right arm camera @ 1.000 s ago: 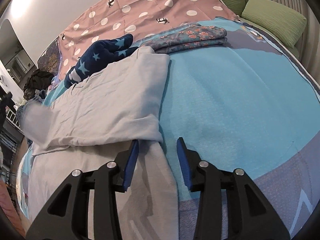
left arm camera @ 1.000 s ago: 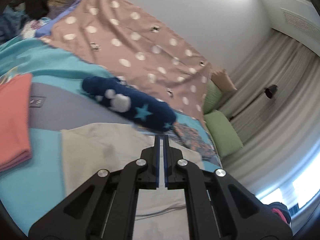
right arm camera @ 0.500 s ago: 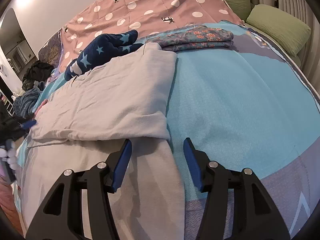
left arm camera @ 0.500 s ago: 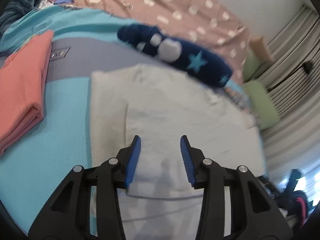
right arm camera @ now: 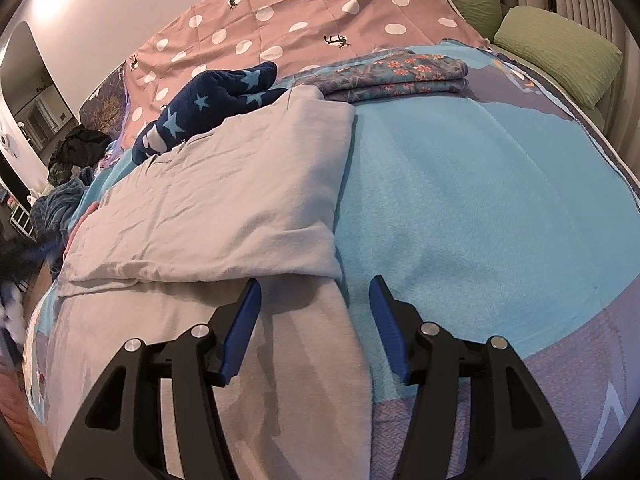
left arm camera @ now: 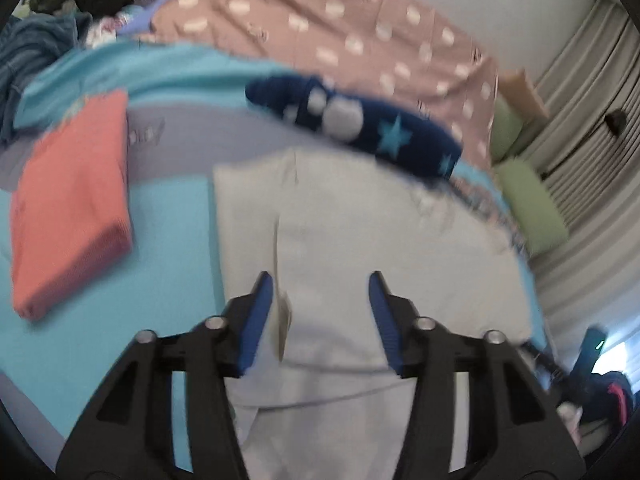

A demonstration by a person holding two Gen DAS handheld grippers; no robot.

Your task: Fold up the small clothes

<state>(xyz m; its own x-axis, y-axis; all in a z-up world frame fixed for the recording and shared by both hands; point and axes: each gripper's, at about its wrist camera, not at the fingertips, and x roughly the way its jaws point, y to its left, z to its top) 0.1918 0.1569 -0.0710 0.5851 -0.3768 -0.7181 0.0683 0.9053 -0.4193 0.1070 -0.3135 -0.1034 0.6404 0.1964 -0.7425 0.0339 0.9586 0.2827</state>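
The bed (right arm camera: 460, 184), under a turquoise blanket, carries everything. On it lies the grey garment (right arm camera: 224, 200), its upper part folded down over its lower part, which runs toward the cameras. Beyond the grey garment a pink dotted sheet (right arm camera: 288, 20) covers the far side of the bed, and a navy starred piece (right arm camera: 216, 96) lies touching the garment's far edge. Just beside that far edge sits a folded floral cloth (right arm camera: 400, 74), with green pillows (right arm camera: 560, 52) farther off.

The left gripper (left arm camera: 320, 292) hangs over the garment's fold, fingers spread apart and holding nothing. The right gripper (right arm camera: 316, 296) sits at the garment's right fold corner, fingers likewise apart and empty.

Only the left view, which is blurred, shows a folded coral garment (left arm camera: 72, 208) on the blanket well to the left of the grey garment (left arm camera: 360, 232). Only the right view shows the floral cloth clearly.
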